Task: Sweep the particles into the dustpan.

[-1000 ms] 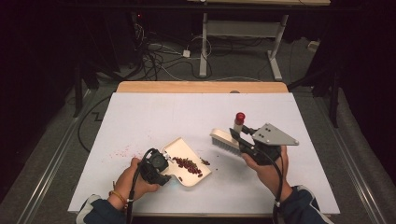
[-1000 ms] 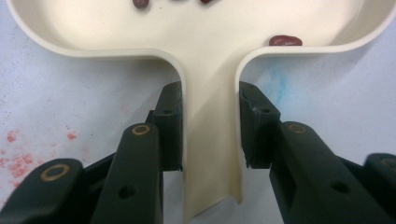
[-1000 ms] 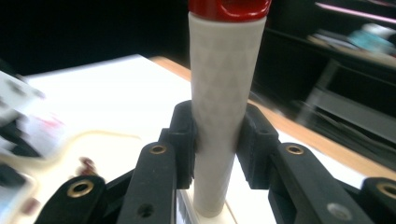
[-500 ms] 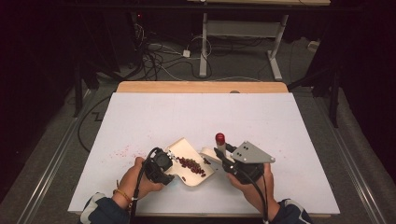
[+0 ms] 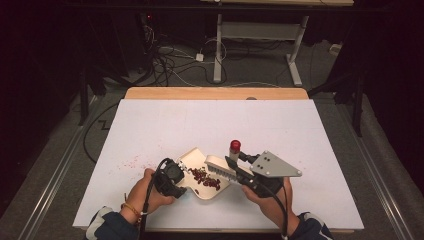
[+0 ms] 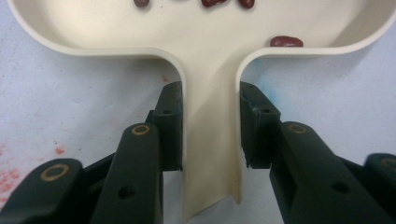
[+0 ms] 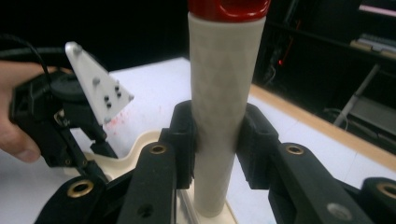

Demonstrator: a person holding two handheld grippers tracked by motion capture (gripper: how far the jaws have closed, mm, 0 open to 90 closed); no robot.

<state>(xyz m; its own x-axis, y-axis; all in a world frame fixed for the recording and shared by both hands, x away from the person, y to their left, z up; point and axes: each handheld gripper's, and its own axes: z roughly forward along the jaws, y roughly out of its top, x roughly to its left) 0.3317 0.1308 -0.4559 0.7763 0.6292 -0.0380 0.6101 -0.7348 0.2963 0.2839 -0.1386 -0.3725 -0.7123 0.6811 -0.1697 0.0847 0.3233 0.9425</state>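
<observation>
Left gripper (image 5: 186, 181) clamped on the handle of a cream dustpan (image 5: 192, 159); in the left gripper view both jaws press the sides of the dustpan handle (image 6: 212, 140), pan body spreading out beyond the jaws. Dustpan lies flat on the white table (image 5: 150, 125), near the front edge, a bit left of centre. Dark red beans (image 5: 204, 178) sit in a loose pile inside the pan; a few beans (image 6: 286, 41) show near its back wall in the left gripper view. Right gripper (image 5: 239, 172) clenched on a cream brush (image 5: 219, 165); right gripper view shows the jaws tight on either side of the brush handle (image 7: 223, 116), which stands upright between them, red cap (image 7: 229, 7) on top. From the high view the brush head hangs over the right rim of the dustpan, just beside the beans; contact between bristles and beans cannot be told. Red cap (image 5: 234, 145) points up and away from the person. Pinkish-red specks (image 5: 134, 161) are scattered on the table left of the pan. Left hand (image 5: 145, 192) and right hand (image 5: 270, 200) come in from the bottom edge, gripper cables trailing back along the wrists.
</observation>
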